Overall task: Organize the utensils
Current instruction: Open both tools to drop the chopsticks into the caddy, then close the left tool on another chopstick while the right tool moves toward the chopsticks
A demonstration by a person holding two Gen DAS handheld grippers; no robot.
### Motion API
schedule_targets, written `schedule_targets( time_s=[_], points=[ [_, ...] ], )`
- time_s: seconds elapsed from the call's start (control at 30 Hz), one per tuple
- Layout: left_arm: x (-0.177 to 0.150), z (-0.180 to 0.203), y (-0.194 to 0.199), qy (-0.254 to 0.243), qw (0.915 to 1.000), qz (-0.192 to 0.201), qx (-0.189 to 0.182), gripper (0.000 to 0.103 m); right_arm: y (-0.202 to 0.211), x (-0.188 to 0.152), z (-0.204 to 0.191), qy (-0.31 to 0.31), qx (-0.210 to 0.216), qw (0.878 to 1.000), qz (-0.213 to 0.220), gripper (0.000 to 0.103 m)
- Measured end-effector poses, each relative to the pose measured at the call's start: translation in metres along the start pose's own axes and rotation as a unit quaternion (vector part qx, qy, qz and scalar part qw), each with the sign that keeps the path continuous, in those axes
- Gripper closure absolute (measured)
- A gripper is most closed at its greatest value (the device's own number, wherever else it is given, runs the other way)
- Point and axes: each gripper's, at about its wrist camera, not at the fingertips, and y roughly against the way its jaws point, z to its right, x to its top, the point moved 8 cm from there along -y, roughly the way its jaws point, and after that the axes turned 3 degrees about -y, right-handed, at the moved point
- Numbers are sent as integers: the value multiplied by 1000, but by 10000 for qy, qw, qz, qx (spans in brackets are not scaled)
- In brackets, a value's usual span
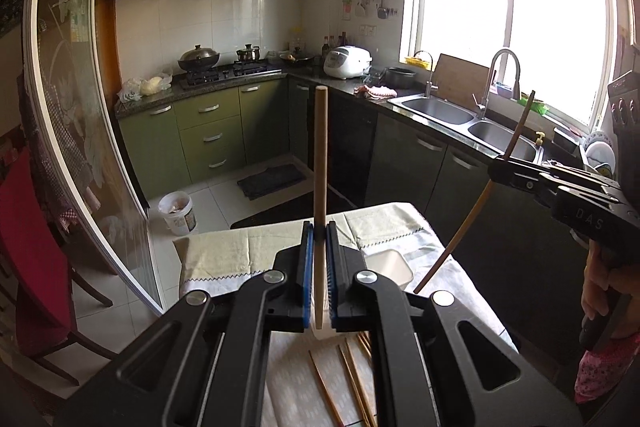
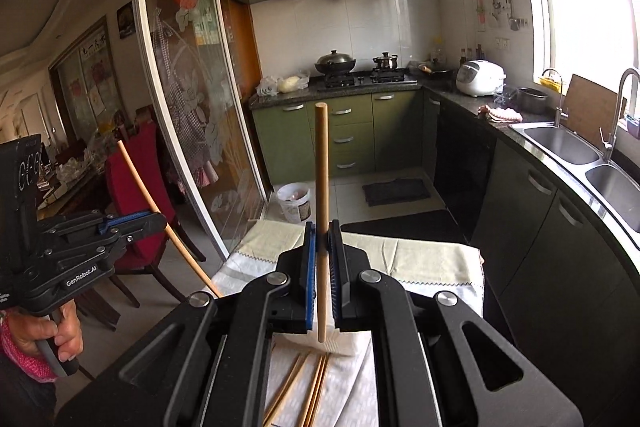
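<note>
My left gripper point(image 1: 319, 233) is shut on a light wooden chopstick point(image 1: 320, 155) that stands upright above the table. My right gripper point(image 2: 322, 233) is shut on a brown wooden chopstick point(image 2: 321, 163), also upright. Each gripper shows in the other's view: the right one point(image 1: 505, 169) with its chopstick point(image 1: 460, 231) slanting down, the left one point(image 2: 158, 221) with its chopstick point(image 2: 160, 211). Several loose chopsticks point(image 1: 352, 379) lie on the cloth below, also in the right wrist view point(image 2: 308, 387). A white rectangular container point(image 1: 390, 265) sits on the table point(image 1: 224, 251).
The table point(image 2: 420, 251) carries a pale cloth. A kitchen counter with a double sink point(image 1: 464, 115) runs along the right. A glass sliding door point(image 1: 68, 99) and a red chair point(image 1: 32, 251) stand left. A white bucket point(image 1: 178, 213) is on the floor.
</note>
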Motion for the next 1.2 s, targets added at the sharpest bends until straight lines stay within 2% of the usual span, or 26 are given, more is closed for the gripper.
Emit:
schedule_targets(
  time_s=[0.1,0.2,0.5,0.67,0.83,0.97,1.0,1.07,1.13,1.2],
  points=[
    [15,5,-14,-9,9999,132,-9,97,-18,14,6,-62,-101,9999,52,96],
    [15,11,-40,15,9999,80,-67,97,-45,13,15,-124,-179,9998,-29,96],
    [-42,13,-118,157,9957,-895,-166,97,-121,-47,34,-158,-284,9957,-867,96],
    [-66,12,-141,175,9919,-1248,-168,97,-139,-72,38,-157,-333,9930,-1125,96],
    [-75,10,-150,158,9903,-1373,-158,96,-140,-82,36,-120,-301,9922,-1200,95],
    [-75,12,-148,155,9902,-1377,-174,88,-133,-82,35,-123,-258,9926,-1184,95],
    [-74,13,-144,165,9903,-1367,-203,84,-127,-82,33,-139,-220,9930,-1151,92],
    [-74,12,-135,171,9908,-1321,-219,75,-114,-79,31,-144,-135,9943,-1046,88],
    [-79,10,-122,177,9910,-1308,-206,60,-95,-80,28,-85,-100,9958,-909,88],
    [-92,7,-113,213,9892,-1433,-230,56,-76,-86,27,-15,-61,9963,-860,85]
  ],
)
